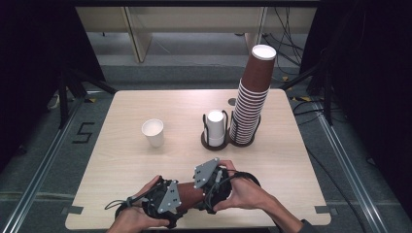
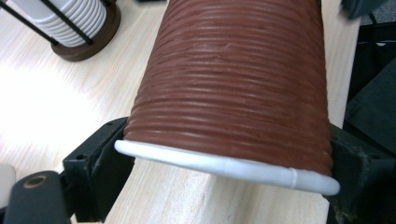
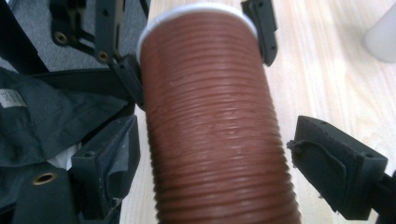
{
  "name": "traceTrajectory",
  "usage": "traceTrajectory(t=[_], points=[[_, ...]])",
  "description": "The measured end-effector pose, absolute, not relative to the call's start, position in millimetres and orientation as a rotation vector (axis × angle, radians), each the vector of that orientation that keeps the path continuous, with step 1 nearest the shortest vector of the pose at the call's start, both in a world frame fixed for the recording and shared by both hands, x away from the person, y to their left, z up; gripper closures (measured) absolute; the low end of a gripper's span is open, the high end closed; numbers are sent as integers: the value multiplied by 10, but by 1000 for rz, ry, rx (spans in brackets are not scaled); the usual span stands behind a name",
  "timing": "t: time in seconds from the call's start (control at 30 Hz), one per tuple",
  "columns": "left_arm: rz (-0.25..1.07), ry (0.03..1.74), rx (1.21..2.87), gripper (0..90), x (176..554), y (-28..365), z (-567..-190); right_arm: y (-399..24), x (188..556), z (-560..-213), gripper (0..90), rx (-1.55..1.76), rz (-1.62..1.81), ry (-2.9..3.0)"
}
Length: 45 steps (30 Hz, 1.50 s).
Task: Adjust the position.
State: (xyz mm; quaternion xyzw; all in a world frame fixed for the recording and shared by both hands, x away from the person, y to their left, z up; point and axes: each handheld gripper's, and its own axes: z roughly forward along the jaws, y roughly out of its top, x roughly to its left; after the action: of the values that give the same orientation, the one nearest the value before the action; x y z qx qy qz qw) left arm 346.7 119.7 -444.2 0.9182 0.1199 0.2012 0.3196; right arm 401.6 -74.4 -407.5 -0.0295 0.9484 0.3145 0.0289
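Brown ribbed paper cup with white rolled rim (image 1: pixel 188 194): lies on its side, spanning the gap between the two grippers near the person's edge of the table. In the left gripper view, the rim end (image 2: pixel 224 163) sits between that gripper's two black jaws, which press against the cup wall on either side just beyond the rim.

Left gripper (image 1: pixel 165 201): held in the person's left hand (image 1: pixel 136 216), closed at a medium width upon the rim end of the cup.

Right gripper (image 1: pixel 210 187): held in the person's right hand (image 1: pixel 243 194). In the right gripper view, the cup body (image 3: pixel 215 126) runs straight ahead between its jaws. The left jaw stands at the cup wall, while the right jaw stands clear of it with bare table visible in the gap. The jaws are wide and do not clamp the cup.

Light wooden rectangular table (image 1: pixel 121 160): bears everything listed.

White paper cup (image 1: pixel 153 132): upright, mouth up, ahead of the left gripper and well apart from it.

Round dark-based wire holder containing short stack of white cups (image 1: pixel 214 128): ahead of the right gripper. It is also seen in the left gripper view (image 2: pixel 70 23), ahead and to the left of the jaws.

Tall stack of brown ribbed cups (image 1: pixel 252 97): just beside the white stack, on its far side from the left gripper, on a like dark base.
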Motion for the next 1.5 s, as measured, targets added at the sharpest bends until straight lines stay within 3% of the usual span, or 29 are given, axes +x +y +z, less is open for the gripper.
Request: traceTrajectory(t=[0.47,0.6,0.97,1.5], points=[[526,297,2397,120,3452,1186,-4442,-705,4015,-4225,197,-128,900,2959],[494,321,2284,76,3489,1241,-4493,-753,4062,-4227,197,-135,949,2957],[308,371,1902,77,3573,1402,-4535,-1088,4148,-4227,201,-21,1289,2913],[241,379,1824,36,3587,1395,-4549,-1134,4150,-4256,199,-34,1423,2904]])
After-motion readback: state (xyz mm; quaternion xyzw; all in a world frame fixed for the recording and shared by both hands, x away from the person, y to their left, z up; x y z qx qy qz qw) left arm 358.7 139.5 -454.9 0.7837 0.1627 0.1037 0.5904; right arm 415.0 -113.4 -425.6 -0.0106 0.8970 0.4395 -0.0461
